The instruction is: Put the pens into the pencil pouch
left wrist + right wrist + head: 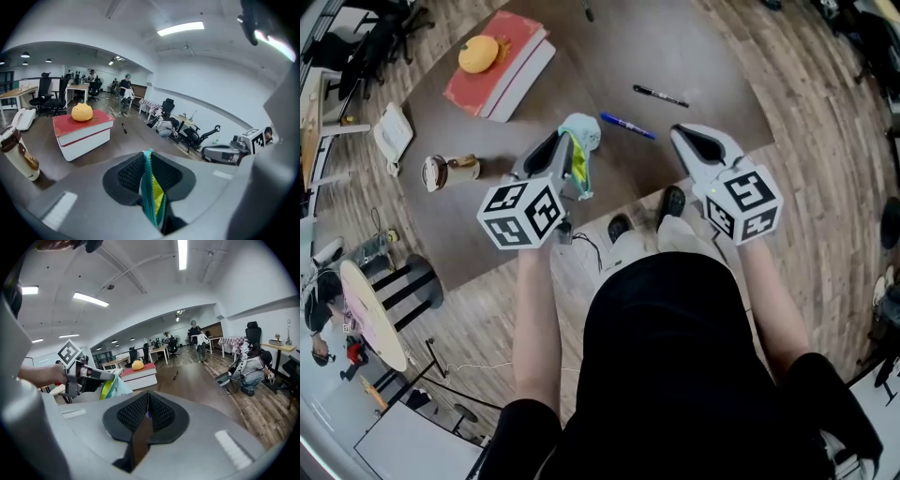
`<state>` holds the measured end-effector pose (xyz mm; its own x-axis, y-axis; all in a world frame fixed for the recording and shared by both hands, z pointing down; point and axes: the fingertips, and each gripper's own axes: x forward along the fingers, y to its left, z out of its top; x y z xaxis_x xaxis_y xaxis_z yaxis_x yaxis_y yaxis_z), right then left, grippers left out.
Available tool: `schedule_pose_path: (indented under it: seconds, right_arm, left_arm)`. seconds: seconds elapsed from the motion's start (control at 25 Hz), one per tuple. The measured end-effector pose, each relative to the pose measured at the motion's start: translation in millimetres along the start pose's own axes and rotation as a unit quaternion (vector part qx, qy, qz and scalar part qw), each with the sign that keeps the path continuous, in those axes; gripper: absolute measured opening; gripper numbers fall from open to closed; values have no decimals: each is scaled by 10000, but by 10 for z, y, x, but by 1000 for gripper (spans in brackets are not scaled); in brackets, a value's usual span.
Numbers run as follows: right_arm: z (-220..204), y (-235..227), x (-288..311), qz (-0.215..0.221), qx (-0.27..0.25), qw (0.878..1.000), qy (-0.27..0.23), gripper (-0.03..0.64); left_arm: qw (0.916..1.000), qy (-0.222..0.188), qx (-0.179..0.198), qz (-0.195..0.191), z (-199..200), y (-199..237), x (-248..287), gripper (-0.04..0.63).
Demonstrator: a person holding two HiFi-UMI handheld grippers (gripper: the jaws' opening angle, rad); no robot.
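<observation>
The pencil pouch (581, 133) is pinched by its teal zipper edge between the jaws of the left gripper (149, 164) and is held up over the near part of the desk (694, 56). The jaws of the right gripper (147, 405) are pressed together, with nothing held. A blue pen (628, 126) is seen lying on the desk between the two grippers. A black pen (660, 96) lies farther off, to its right.
</observation>
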<state>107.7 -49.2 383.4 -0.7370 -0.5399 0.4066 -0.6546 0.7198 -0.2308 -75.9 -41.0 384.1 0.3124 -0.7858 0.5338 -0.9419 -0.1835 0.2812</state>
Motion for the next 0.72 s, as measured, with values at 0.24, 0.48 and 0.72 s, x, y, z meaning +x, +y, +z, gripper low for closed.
schedule_pose_path:
  seconds: [0.24,0.48,0.72]
  right_arm:
    - [54,-159,-21,132,-95,9999,-1,11]
    - [48,-205,-9,264,-150,9995,75,11]
    - [-1,-163,57,274,-144,9994,166,11]
  left_arm:
    - [9964,-104,-716,450,-21,115,44,52]
    - [9880,-172,-1423,570,-119,266,107,54]
    - [9826,-272,-1798,369,-122,374,161,58]
